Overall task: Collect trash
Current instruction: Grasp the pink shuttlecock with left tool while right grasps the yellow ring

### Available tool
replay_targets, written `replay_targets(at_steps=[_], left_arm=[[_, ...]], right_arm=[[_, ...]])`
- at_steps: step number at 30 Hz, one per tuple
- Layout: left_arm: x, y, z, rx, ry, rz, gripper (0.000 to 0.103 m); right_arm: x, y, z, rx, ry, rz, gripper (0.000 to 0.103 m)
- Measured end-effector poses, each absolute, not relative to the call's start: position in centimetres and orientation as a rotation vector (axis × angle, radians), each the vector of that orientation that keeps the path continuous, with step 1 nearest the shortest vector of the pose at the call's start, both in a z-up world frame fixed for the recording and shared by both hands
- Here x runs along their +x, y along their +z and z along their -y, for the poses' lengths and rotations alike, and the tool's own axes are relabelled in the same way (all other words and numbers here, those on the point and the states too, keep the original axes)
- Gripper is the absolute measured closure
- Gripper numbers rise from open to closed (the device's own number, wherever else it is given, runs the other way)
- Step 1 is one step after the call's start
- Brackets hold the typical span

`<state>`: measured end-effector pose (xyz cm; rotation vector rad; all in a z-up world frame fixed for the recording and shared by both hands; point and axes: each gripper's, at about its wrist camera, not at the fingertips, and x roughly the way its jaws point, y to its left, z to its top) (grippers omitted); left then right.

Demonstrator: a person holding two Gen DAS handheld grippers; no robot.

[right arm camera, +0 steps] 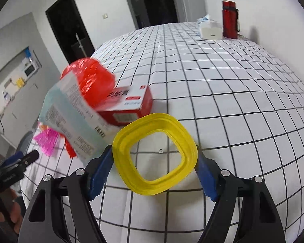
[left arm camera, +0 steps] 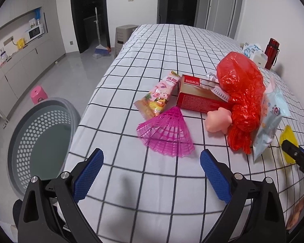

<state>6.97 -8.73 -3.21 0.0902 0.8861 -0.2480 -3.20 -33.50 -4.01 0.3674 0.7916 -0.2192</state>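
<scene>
Right wrist view: right gripper (right arm camera: 155,158) pinches the yellow ring (right arm camera: 155,154). Left gripper (left arm camera: 152,162) hangs spread. Next, I judge: carry it to the basket (left arm camera: 40,141) at nine o'clock.

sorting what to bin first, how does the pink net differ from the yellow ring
The pink net is a flat, fan-shaped mesh; the yellow ring is a solid, ridged, rounded-square frame with one big opening. The net lies free in front of the open left hand-held gripper, while the ring sits between the fingers of the right hand-held gripper; whether they pinch it is unclear. Both look like bright plastic, on the checked cloth.
</scene>
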Motion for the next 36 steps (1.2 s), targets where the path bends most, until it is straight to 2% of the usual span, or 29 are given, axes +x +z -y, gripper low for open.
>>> replay_targets(at_steps=[12,14,16,22,36], left_arm=[[10.2,-4.9,11.8,0.125,-0.215,-0.915,0.010],[10.5,-5.0,12.2,0.128,-0.213,-0.912,0.019],[10.7,-5.1,12.5,0.135,-0.217,-0.922,0.037],[10.0,-4.8,12.7,0.137,-0.236,-0.903,0.054],[6.7,-2.7,9.1,0.117,-0.243,-0.858,0.056]], right_arm=[[-3.7,-4.7,35.5,0.465,-0.196,-0.752,0.029],[-3.7,-4.8,35.7,0.476,-0.186,-0.753,0.029],[-3.7,-4.8,35.7,0.484,-0.180,-0.750,0.029],[-3.4,-5.1,36.0,0.500,-0.164,-0.751,0.029],[-4.7,-4.6,34.8,0.478,-0.185,-0.755,0.029]])
